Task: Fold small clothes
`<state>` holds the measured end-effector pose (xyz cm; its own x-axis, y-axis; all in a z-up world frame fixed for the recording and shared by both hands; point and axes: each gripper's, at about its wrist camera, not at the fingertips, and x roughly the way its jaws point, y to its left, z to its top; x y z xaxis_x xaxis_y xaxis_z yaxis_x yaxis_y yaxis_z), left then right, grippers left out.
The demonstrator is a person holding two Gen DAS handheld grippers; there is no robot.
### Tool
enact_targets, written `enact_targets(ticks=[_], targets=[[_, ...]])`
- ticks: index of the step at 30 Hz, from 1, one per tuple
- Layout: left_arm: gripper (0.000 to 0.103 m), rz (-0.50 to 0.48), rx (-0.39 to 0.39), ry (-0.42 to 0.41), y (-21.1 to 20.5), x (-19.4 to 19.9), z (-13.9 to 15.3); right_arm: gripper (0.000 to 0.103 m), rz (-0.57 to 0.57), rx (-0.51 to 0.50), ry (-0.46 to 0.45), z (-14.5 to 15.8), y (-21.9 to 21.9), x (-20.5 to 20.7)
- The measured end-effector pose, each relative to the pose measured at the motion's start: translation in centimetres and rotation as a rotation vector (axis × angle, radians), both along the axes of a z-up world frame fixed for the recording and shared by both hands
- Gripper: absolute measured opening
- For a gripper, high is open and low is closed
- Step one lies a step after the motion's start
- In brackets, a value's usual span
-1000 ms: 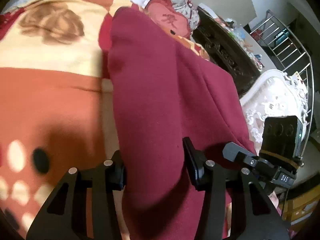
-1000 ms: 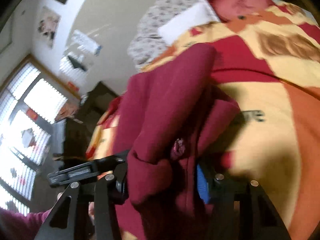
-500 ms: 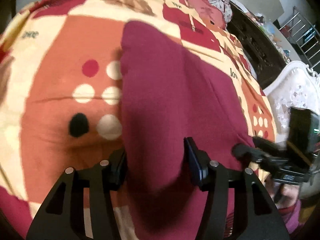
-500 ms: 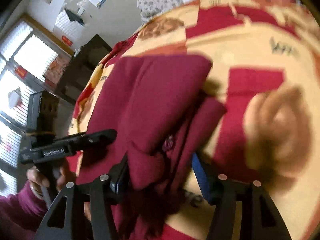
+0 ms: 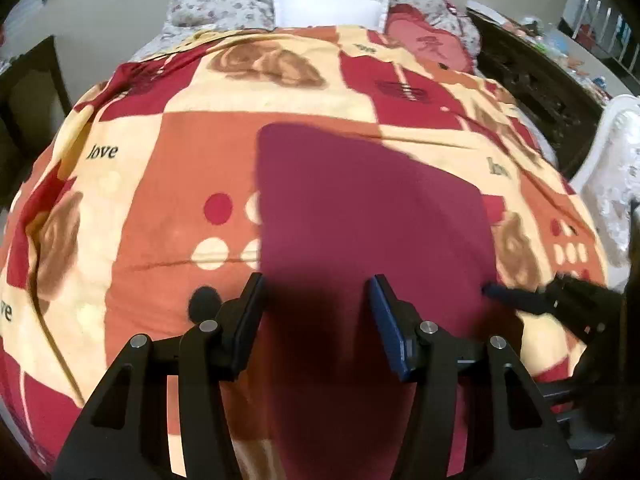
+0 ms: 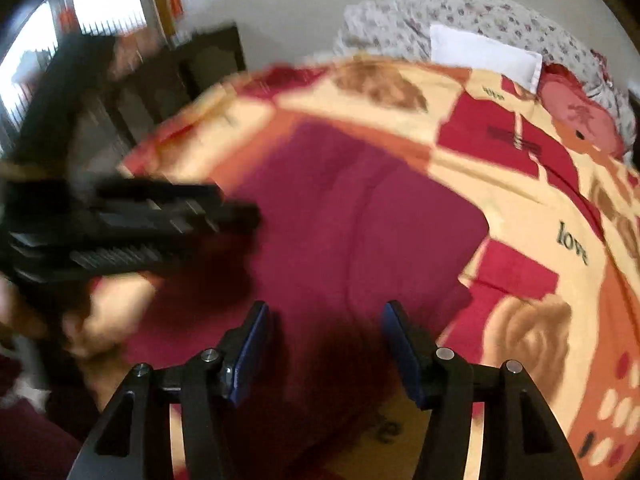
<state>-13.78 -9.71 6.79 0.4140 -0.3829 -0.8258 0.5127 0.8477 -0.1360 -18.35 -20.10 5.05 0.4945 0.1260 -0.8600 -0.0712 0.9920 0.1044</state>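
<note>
One maroon garment (image 5: 368, 216) lies mid-frame on the patterned blanket (image 5: 160, 168) — left gripper (image 5: 316, 300) and right gripper (image 6: 324, 324) hover low, fingers spread, gripping nothing.

The garment (image 5: 360, 220) lies flat on the blanket (image 5: 200, 120) near the bed's foot edge. A pillow (image 5: 328, 10) lies at the head edge. Both claws, left (image 5: 316, 312) and right (image 6: 324, 344), hang over the garment's near part.

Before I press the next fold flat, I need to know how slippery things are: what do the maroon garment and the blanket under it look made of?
The maroon garment looks like thick matte knit or fleece: no sheen, soft rounded creases. The blanket looks like plush printed fleece, with fuzzy-edged patterns; blur leaves the pile uncertain.
</note>
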Motion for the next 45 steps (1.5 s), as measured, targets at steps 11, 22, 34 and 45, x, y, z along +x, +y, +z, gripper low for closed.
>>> enact_targets(ticks=[11,22,34,45], targets=[[0.053,0.024,0.025,-0.061,0.1,-1.4,0.5,0.057,-0.146,0.109,-0.118,3.6,-1.9,-3.3],[0.053,0.059,0.008,-0.118,1.4,-2.9,2.5,0.058,-0.323,0.045,-0.162,5.0,-0.2,-3.3],[0.053,0.083,-0.022,-0.132,2.6,-3.3,3.1,0.07,-0.442,0.038,-0.142,4.7,-0.5,-3.2],[0.053,0.092,-0.017,-0.103,2.5,-2.9,2.3,0.071,-0.465,0.051,-0.115,4.1,-0.9,-2.7]])
